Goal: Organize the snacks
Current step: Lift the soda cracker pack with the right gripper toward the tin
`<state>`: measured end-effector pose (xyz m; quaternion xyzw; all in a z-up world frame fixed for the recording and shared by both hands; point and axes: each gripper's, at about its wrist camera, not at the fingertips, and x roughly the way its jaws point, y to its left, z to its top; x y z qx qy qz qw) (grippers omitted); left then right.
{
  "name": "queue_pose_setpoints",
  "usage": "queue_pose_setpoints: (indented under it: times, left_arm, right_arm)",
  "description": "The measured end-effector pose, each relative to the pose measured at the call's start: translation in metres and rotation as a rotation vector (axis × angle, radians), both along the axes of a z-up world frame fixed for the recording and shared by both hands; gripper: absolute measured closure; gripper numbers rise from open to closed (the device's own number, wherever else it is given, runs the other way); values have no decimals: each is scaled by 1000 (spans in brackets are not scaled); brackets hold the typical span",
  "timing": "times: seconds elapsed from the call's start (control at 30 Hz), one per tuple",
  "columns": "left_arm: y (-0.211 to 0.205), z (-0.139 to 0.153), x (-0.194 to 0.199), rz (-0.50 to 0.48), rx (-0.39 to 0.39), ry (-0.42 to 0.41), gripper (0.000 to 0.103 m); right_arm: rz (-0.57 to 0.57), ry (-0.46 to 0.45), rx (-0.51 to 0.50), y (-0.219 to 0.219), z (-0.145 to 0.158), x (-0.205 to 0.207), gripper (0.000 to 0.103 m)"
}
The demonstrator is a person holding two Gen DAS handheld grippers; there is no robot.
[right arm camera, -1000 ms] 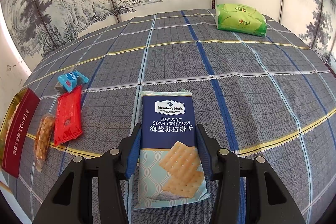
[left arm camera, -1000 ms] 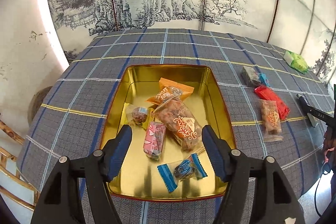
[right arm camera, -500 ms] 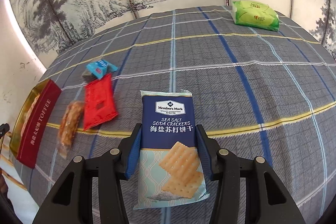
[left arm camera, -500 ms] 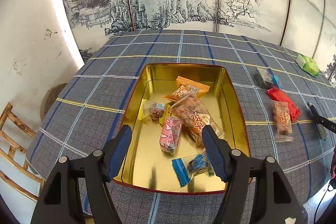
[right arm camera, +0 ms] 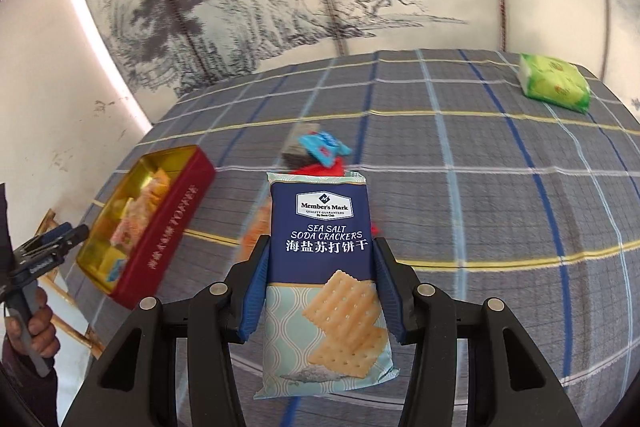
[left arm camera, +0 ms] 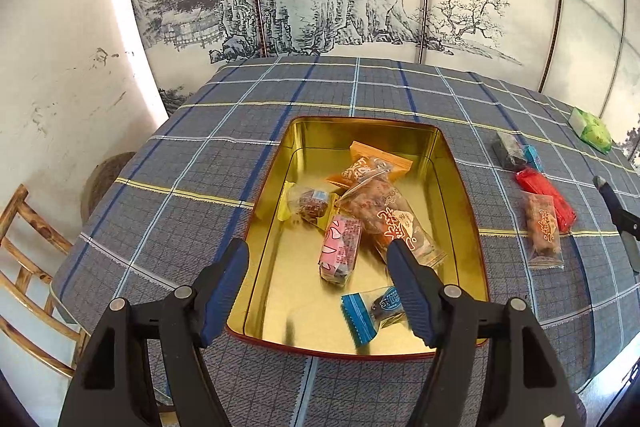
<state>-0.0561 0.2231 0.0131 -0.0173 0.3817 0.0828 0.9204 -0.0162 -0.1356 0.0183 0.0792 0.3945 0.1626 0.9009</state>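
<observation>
My right tongs (right arm camera: 320, 291) clamp the cracker packet (right arm camera: 322, 267) above the counter (right arm camera: 480, 187), hiding an orange snack behind it; my left tongs (left arm camera: 318, 291), empty and opening, hover over the tin (left arm camera: 460, 195), covering part of a blue candy (left arm camera: 370, 311).

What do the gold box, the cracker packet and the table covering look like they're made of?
Gold box: probably tin-plated metal, glossy; its inside mirrors the snacks.
Cracker packet: likely printed plastic film with a satin sheen and a crimped, serrated top edge.
Table covering: woven cloth, matte, with plaid stripes and fine grid texture.
</observation>
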Motion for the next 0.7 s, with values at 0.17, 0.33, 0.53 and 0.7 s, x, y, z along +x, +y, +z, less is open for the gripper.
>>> queue_pose_setpoints:
  times: [0.17, 0.33, 0.53, 0.7]
  left_arm:
    - [5, -3, -3, 7, -15, 3, 35]
    - [14, -5, -7, 20, -33, -1, 35]
    - [25, -5, -14, 52, -71, -21, 35]
    - [38, -2, -23, 127, -82, -62, 32]
  right_arm:
    - [70, -14, 2, 34, 13, -2, 53]
    - [139, -23, -4, 69, 22, -4, 53]
    - [239, -17, 6, 116, 29, 4, 53]
    - [329, 17, 41, 164, 30, 23, 53]
